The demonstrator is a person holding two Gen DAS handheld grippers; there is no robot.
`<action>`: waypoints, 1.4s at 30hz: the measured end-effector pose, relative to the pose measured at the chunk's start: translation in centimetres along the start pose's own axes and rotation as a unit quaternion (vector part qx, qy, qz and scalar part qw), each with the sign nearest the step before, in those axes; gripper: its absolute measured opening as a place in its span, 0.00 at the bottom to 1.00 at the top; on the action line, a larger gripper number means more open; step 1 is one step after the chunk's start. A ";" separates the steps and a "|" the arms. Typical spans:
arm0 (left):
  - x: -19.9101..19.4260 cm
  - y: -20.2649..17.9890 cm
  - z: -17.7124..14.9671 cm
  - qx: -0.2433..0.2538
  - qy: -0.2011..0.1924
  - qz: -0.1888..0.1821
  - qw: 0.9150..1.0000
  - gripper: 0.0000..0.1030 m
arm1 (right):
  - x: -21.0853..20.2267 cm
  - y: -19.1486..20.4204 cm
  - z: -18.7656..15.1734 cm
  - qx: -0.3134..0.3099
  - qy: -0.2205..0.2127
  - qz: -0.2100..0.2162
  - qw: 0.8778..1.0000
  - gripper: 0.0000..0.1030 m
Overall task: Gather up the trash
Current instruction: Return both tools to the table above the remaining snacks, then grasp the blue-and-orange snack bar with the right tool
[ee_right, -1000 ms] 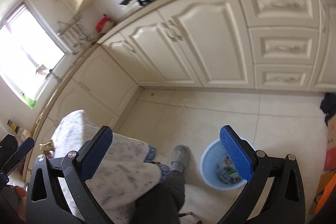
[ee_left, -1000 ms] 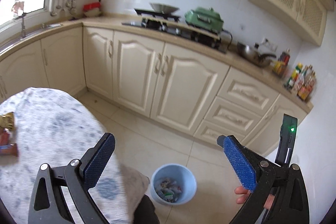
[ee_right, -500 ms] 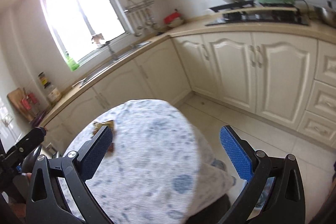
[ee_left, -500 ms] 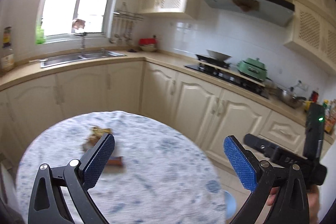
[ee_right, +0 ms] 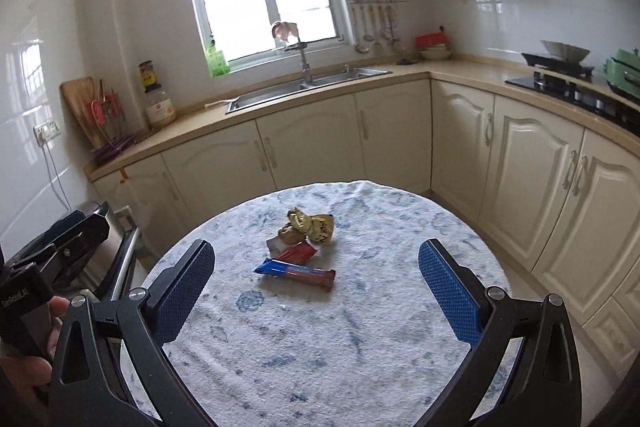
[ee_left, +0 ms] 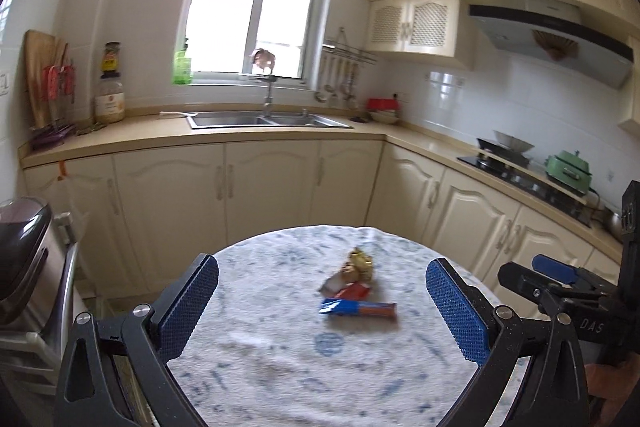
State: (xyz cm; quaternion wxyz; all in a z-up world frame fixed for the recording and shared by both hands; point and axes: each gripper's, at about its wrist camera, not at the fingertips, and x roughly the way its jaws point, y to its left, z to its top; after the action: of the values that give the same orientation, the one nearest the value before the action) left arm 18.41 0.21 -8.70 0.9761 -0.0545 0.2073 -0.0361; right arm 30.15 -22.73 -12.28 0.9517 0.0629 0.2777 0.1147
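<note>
Though aimed straight at the trash, holding nothing: left hand-held gripper (ee_left: 322, 263) with jaws spread wide, right hand-held gripper (ee_right: 317, 247) likewise wide and empty. Both poised side by side above the near edge of the round, cloth-covered counter (ee_left: 280, 367), probably to line up a grab with room to straddle a wrapper.

Trash bunched in one small heap around the middle of the counter, most pieces touching or overlapping, so likely to need picking one at a time.

- Nearest: one long blue-and-brown bar wrapper (ee_right: 295, 271), flat and crosswise, at the heap's near edge; probably the easiest first pick.
- Just behind: one red wrapper (ee_right: 298, 253) with a white end.
- Farthest: two crumpled yellow wrappers (ee_right: 316, 225), plus one brownish lump (ee_right: 291, 235) tucked against them.

Five pieces by this count. Impossible to tell whether more lie hidden underneath.
</note>
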 end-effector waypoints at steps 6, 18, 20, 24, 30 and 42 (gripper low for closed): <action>2.0 0.5 -2.1 -0.014 0.018 0.025 0.999 0.99 | 6.7 1.7 -1.8 -0.052 0.068 0.011 0.996 1.00; 13.6 0.7 -0.7 -0.015 0.076 0.044 0.996 0.99 | 16.6 1.1 -4.3 -0.081 0.160 0.023 0.984 0.99; 15.6 0.7 -0.7 -0.015 0.086 0.044 0.995 0.99 | 18.2 1.3 -4.4 -0.095 0.172 0.020 0.980 0.95; 17.8 1.0 -1.1 -0.018 0.101 0.041 0.994 0.99 | 21.2 1.4 -4.7 -0.118 0.207 0.030 0.971 0.81; 20.0 1.2 -1.8 -0.020 0.117 0.040 0.992 0.99 | 21.4 1.9 -5.1 -0.144 0.210 0.044 0.966 0.37; 23.4 0.5 -0.5 0.010 0.135 0.023 0.990 0.99 | 18.2 0.1 -6.0 -0.092 0.204 0.080 0.971 0.18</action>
State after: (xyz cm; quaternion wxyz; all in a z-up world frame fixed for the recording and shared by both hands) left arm 39.58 -1.56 -18.62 0.9401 -0.0346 0.3383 -0.0227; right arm 41.83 -17.72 -26.63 0.8642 -0.0279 0.4485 0.2264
